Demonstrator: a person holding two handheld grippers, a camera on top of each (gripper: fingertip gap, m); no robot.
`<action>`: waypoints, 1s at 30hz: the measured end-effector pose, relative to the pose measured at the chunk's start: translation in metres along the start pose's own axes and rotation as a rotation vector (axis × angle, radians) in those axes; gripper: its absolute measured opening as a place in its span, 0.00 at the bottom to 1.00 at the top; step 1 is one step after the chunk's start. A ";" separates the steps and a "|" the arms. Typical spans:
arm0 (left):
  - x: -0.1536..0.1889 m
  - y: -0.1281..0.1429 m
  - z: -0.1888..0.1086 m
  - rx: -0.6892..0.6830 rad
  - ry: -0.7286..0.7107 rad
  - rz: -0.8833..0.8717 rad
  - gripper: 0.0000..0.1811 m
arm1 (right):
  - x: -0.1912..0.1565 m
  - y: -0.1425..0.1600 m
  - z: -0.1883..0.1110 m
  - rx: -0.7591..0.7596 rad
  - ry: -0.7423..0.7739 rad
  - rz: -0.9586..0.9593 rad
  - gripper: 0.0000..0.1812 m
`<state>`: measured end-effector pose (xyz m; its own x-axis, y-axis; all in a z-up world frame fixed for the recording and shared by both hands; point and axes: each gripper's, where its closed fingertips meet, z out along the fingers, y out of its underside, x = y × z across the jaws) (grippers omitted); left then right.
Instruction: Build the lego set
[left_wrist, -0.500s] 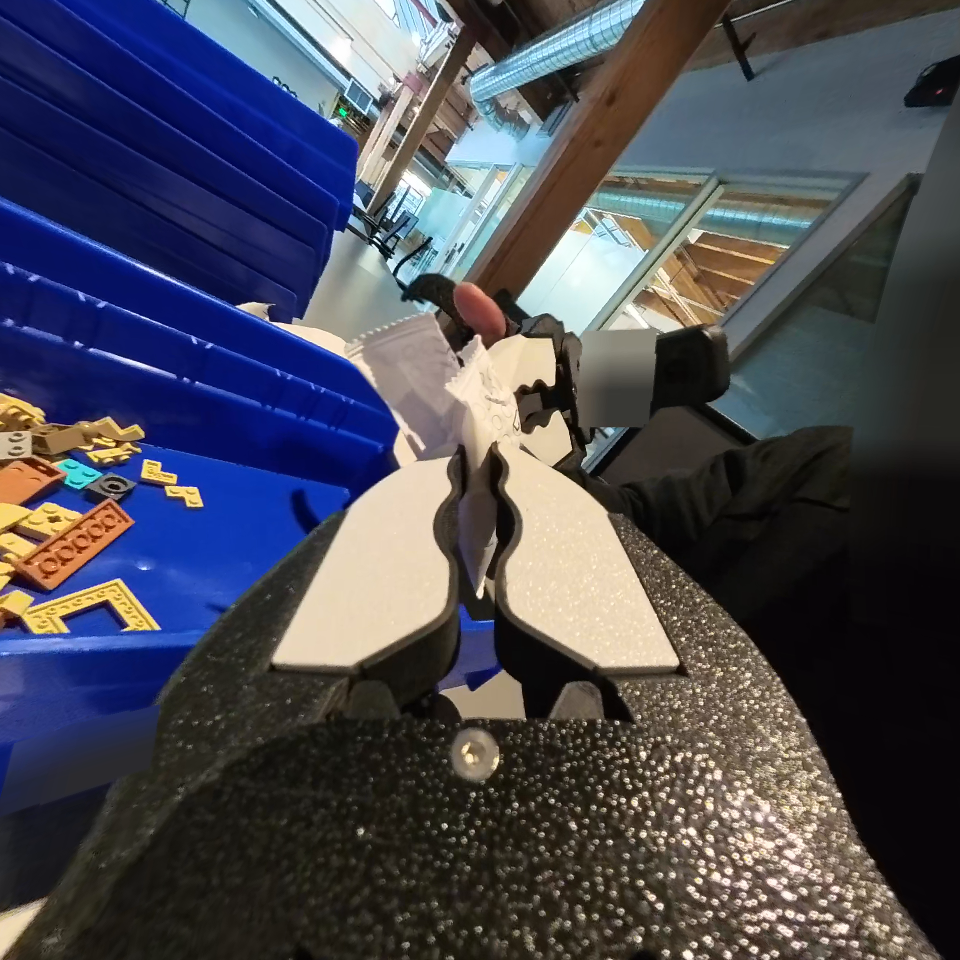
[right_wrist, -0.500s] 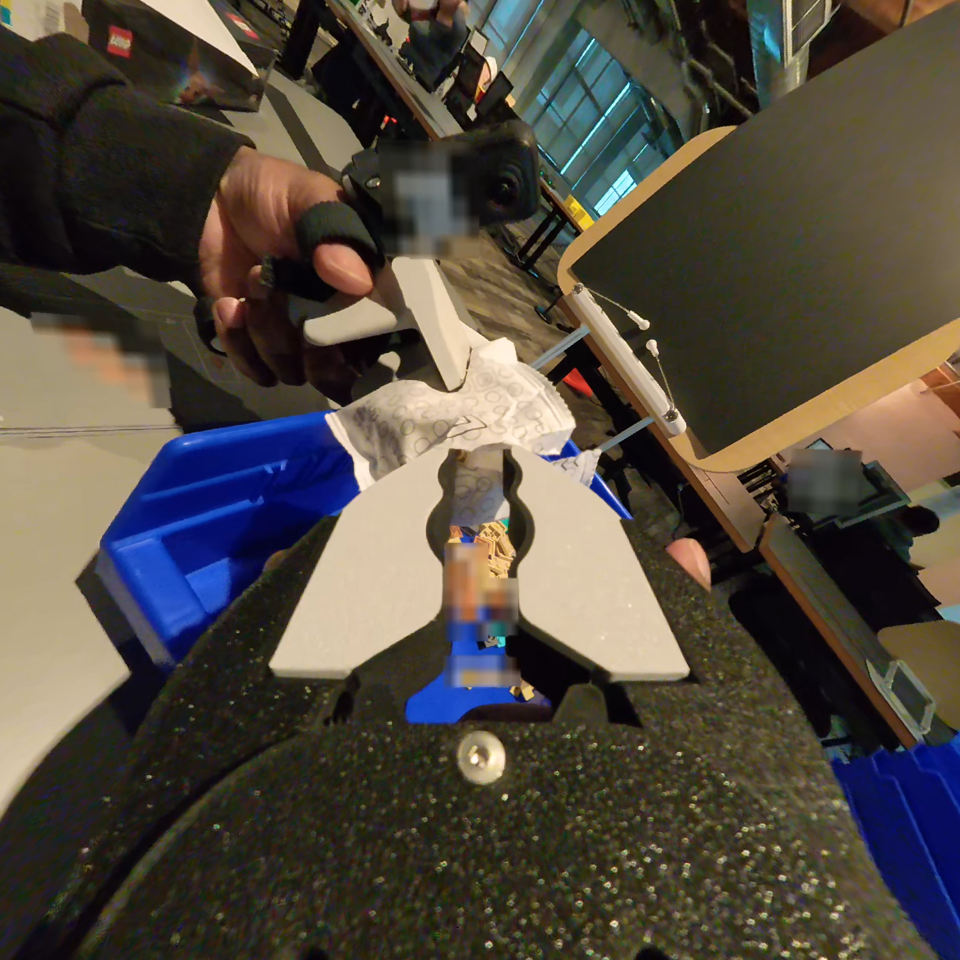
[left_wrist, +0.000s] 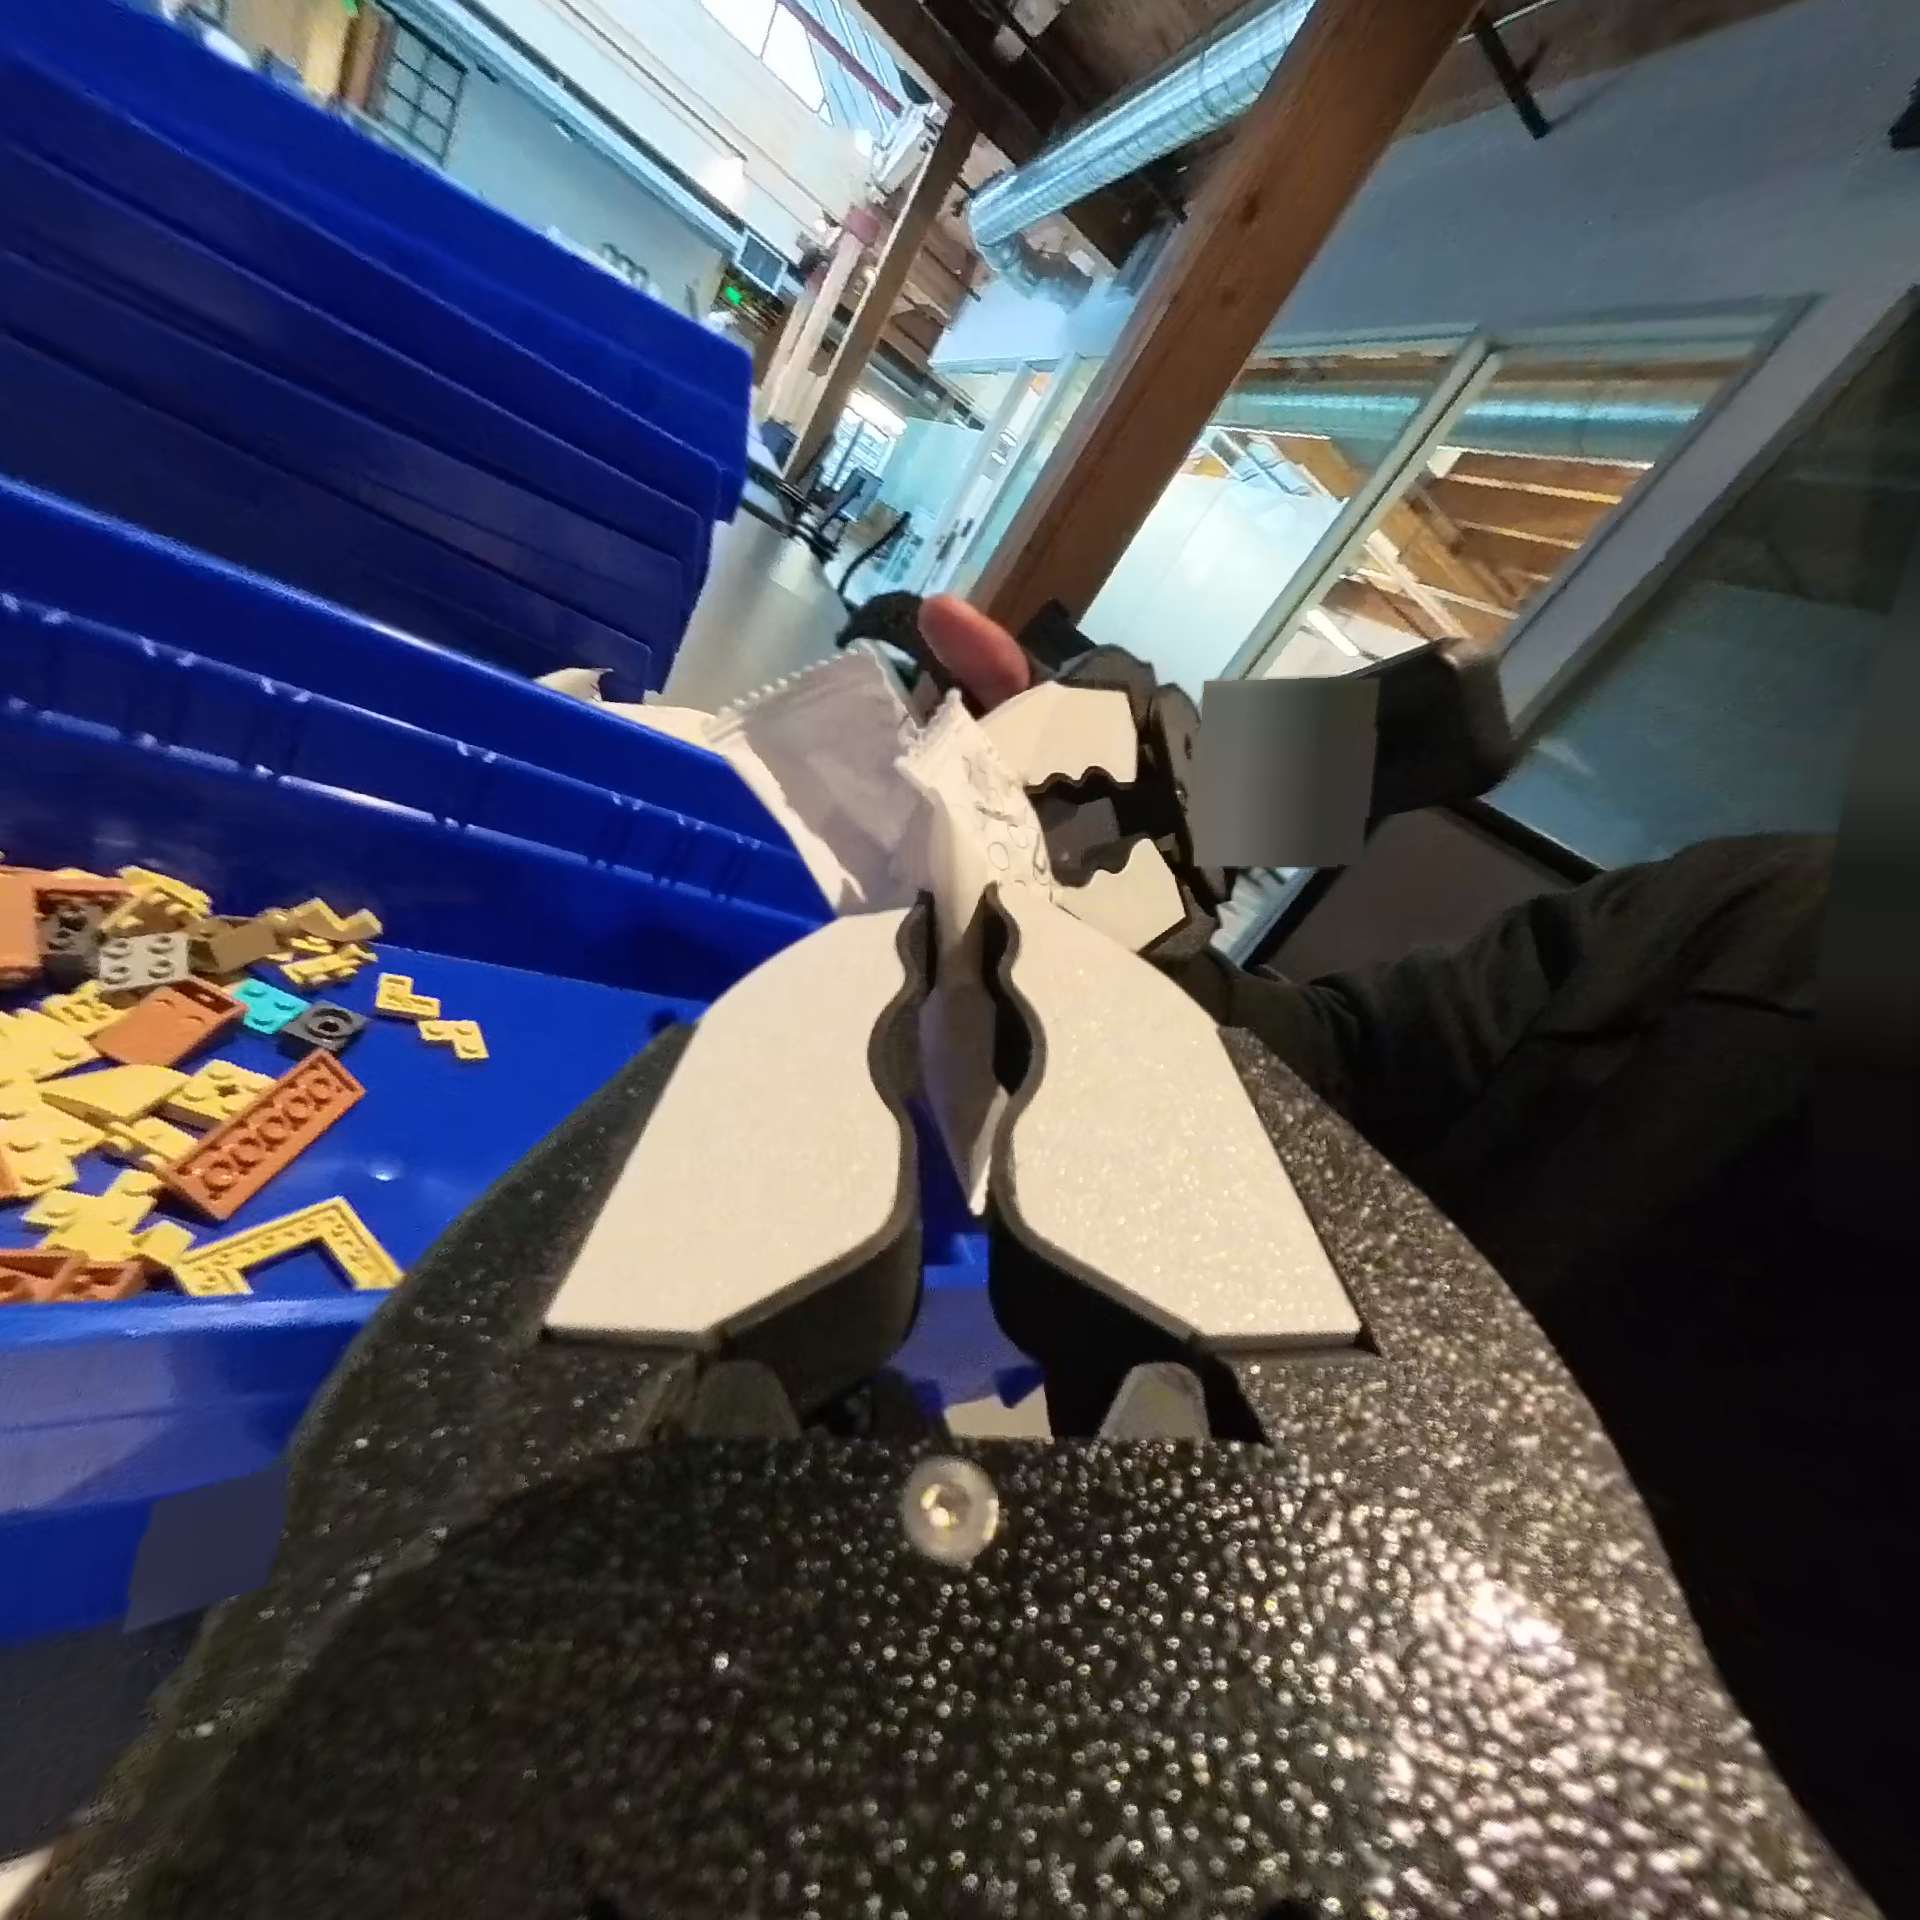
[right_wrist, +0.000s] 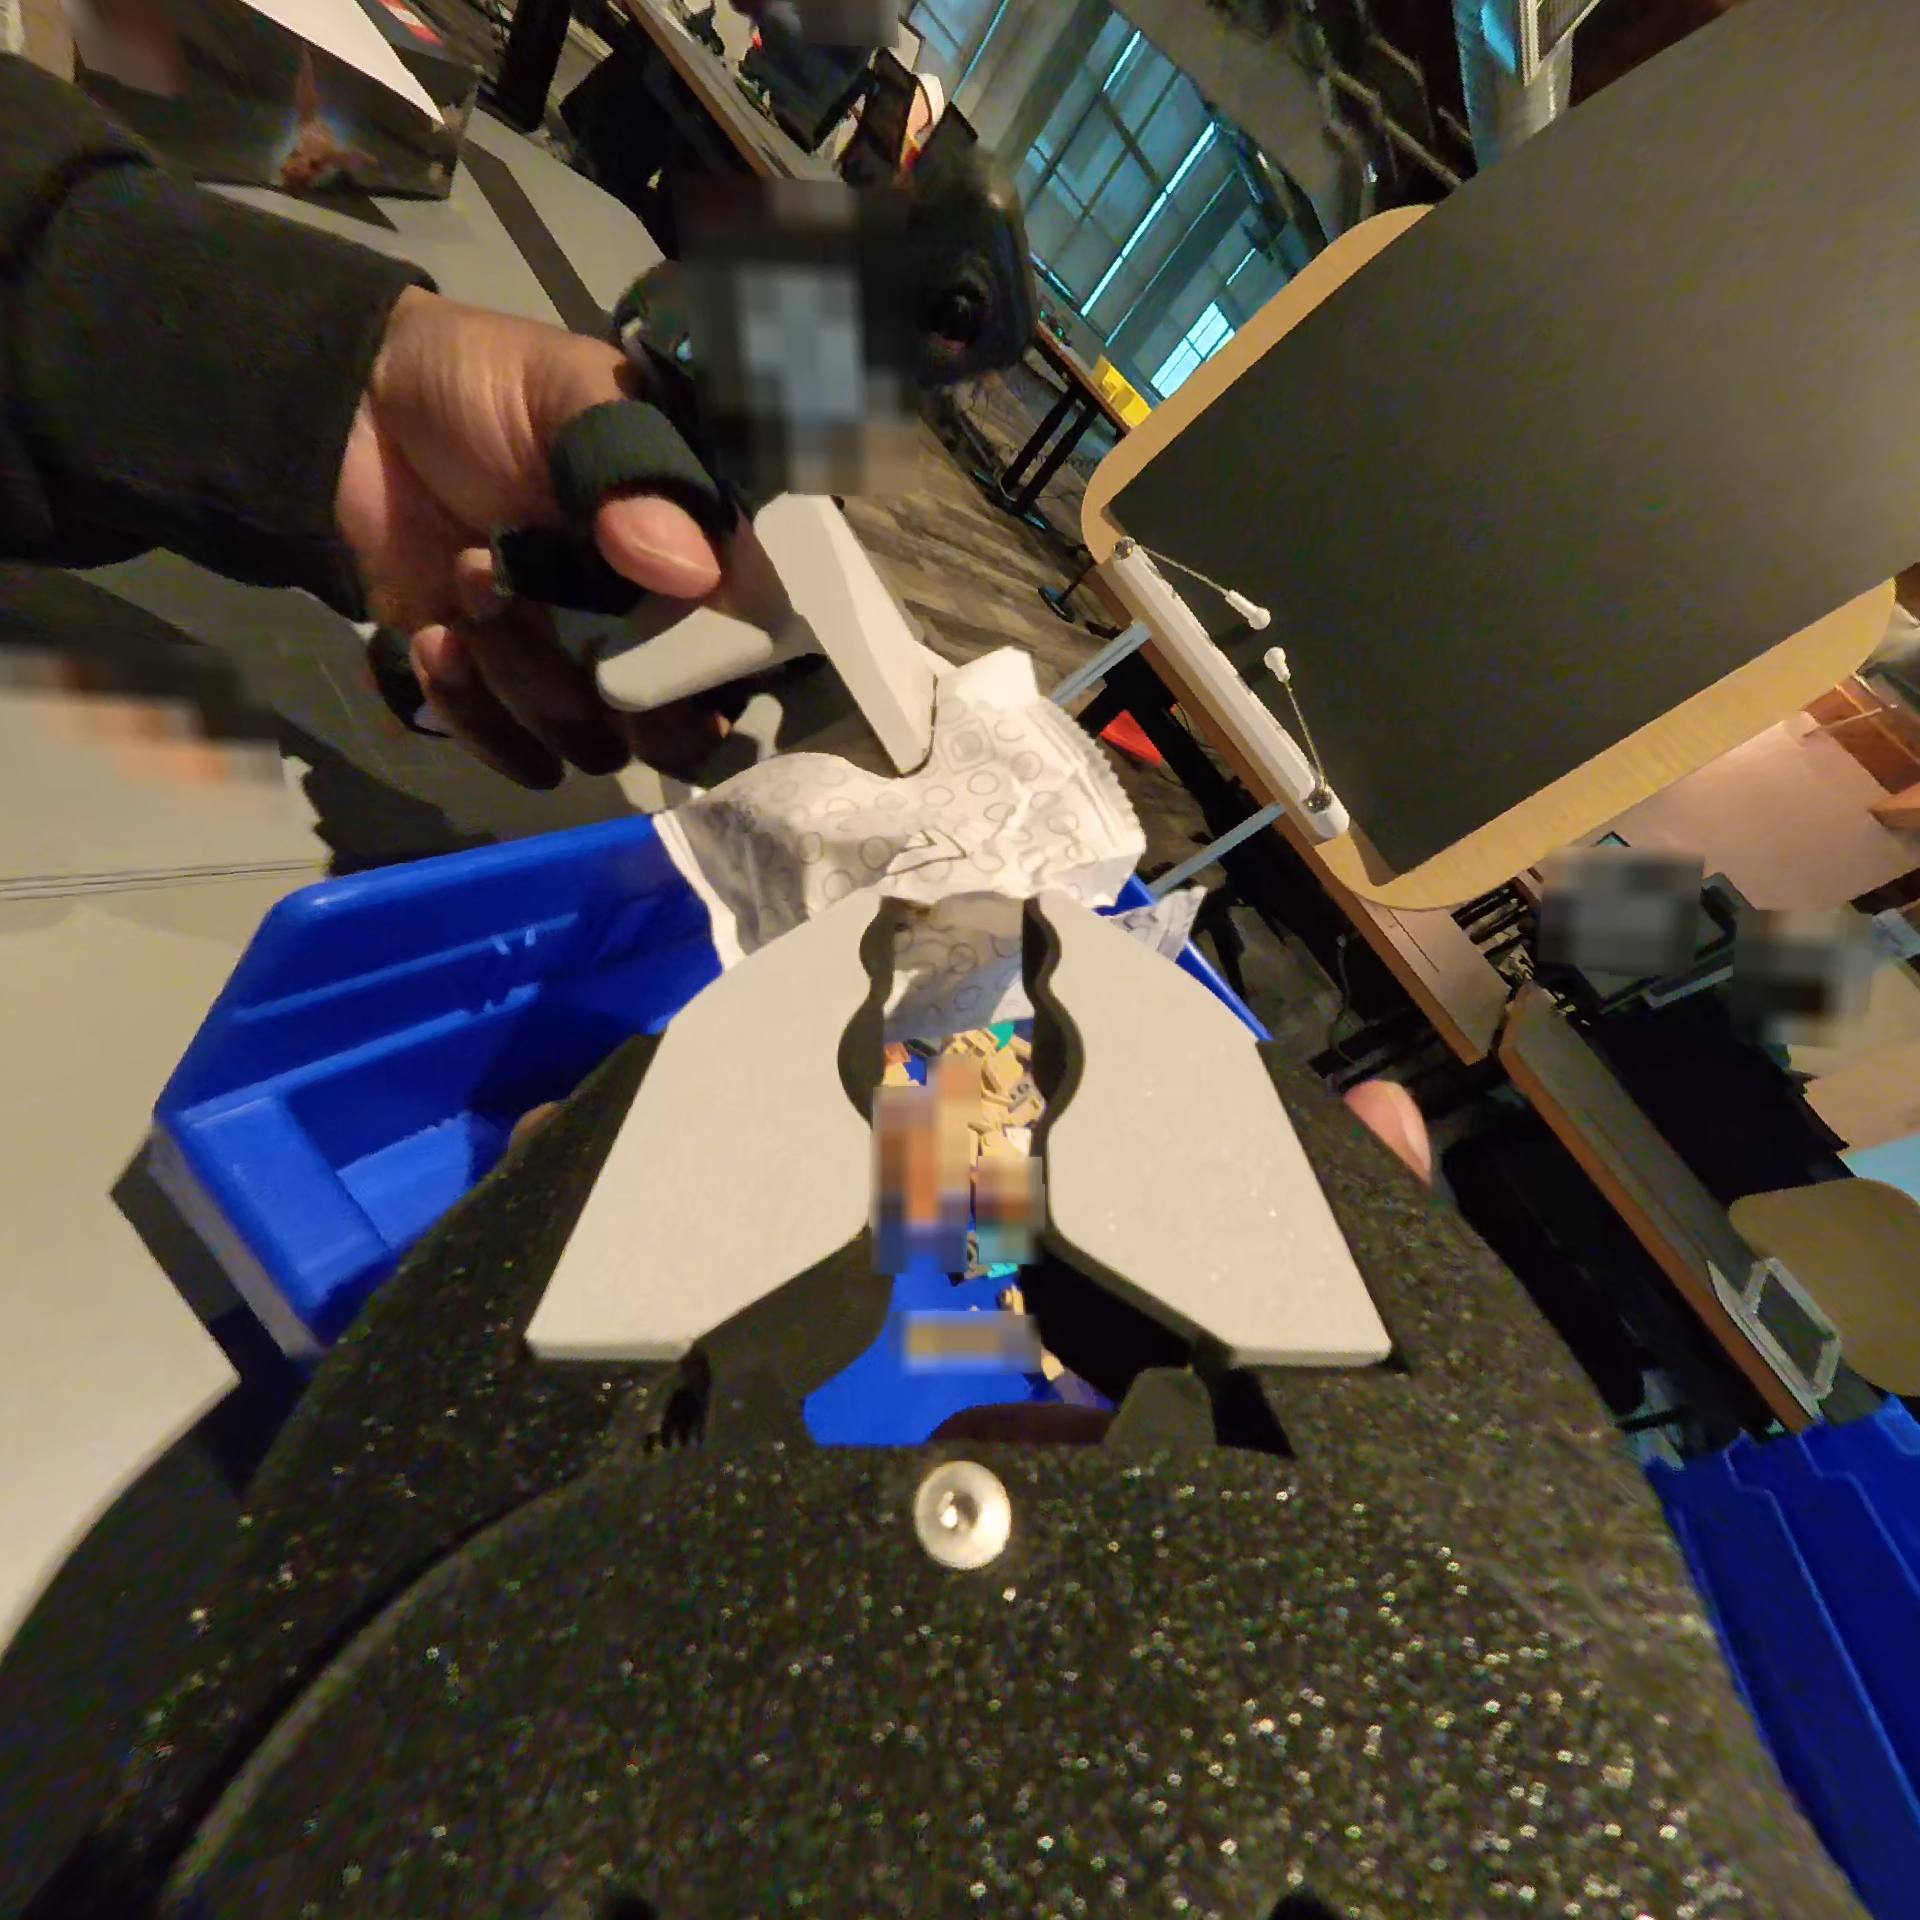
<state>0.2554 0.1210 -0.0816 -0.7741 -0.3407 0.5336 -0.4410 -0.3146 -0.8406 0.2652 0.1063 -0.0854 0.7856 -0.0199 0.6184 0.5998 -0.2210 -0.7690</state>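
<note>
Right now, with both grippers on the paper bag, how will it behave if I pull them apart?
The bag looks thin, crumpled and floppy, so it probably tears rather than resists. It seems nearly empty, hence light. Both the left gripper and right gripper pinch it, so slipping seems unlikely.

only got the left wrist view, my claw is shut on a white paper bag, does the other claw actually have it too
Observer: yes, the right wrist view shows the right claw with a fold of the white crinkled paper bag between its fingertips.
Operator: is the bag over the bin or off to one side
Observer: over it. The blue plastic bin sits right below the bag, and small tan lego pieces show in it through the claw gap.
Operator: where on the bag is my claw biting
Observer: the left claw comes down from above and pinches the bag's upper part.
</note>
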 end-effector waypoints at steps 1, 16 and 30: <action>-0.002 -0.001 0.000 0.002 -0.017 0.014 0.04 | 0.000 0.002 0.000 -0.018 -0.001 -0.006 0.14; -0.015 0.015 0.011 -0.421 -0.275 0.246 0.04 | 0.002 0.028 -0.025 -0.189 -0.116 0.074 0.32; -0.047 0.072 0.029 -1.212 -0.344 0.404 0.05 | -0.001 0.065 -0.023 -0.308 -0.187 0.362 0.25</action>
<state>0.2735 0.0892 -0.1645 -0.8715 -0.4851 0.0723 -0.4709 0.7864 -0.3999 0.2999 0.0692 -0.1325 0.9654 0.0207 0.2600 0.2338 -0.5099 -0.8278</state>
